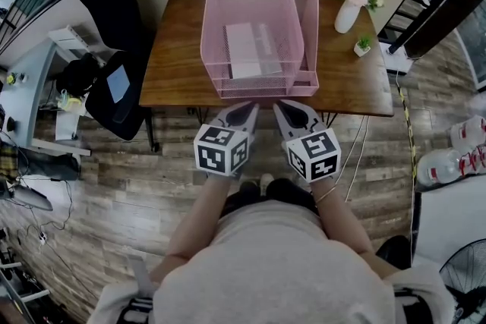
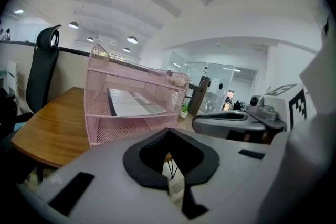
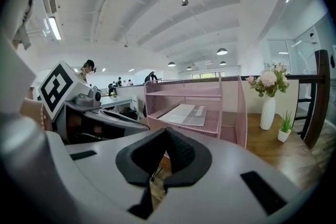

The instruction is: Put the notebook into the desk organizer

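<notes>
The flat grey-white notebook (image 1: pixel 247 49) is seen lying on a tray inside the pink wire-mesh desk organizer (image 1: pixel 215 26). Before the organizer's open front, the left gripper (image 1: pixel 250 108) and right gripper (image 1: pixel 279 107) are held closed and empty. If the organizer were bumped, the notebook might be slid out.

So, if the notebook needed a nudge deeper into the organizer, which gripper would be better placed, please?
Left, probably. The left gripper sits straight in front of the notebook in the pink organizer; the right gripper lines up nearer its edge. Both are shut and empty.
</notes>
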The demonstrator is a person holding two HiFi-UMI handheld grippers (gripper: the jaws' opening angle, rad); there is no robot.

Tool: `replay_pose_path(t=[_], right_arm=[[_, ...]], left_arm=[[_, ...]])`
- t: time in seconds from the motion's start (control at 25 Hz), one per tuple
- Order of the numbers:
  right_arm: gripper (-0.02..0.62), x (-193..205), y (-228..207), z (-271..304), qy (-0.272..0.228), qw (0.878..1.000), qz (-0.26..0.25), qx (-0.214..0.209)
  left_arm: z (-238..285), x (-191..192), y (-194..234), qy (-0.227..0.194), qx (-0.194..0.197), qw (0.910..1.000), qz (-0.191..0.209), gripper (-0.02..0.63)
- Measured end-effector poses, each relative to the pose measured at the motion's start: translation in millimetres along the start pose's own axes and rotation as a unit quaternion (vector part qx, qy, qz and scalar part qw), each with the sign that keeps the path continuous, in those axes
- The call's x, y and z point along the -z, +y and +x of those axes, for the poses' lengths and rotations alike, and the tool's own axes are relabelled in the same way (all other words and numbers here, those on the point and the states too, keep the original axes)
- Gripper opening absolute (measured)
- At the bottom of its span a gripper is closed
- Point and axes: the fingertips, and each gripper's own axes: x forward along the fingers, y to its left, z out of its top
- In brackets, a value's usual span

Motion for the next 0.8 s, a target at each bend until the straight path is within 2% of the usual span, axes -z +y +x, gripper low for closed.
replay_pose_path(t=[0.56,0.8], right_arm=[[0.011,0.0,-7.7,0.5,0.003,1.000,-0.002,0.006],[0.011,1.3,-8.1,0.3,0.005,1.000,-0.007,0.004]], left_arm=[[0.8,1.1,0.5,-0.002,0.002,0.9999,-0.016,0.012],[-1.8,4.1,7.3,0.002,-0.014,0.9998,-0.013,0.012]])
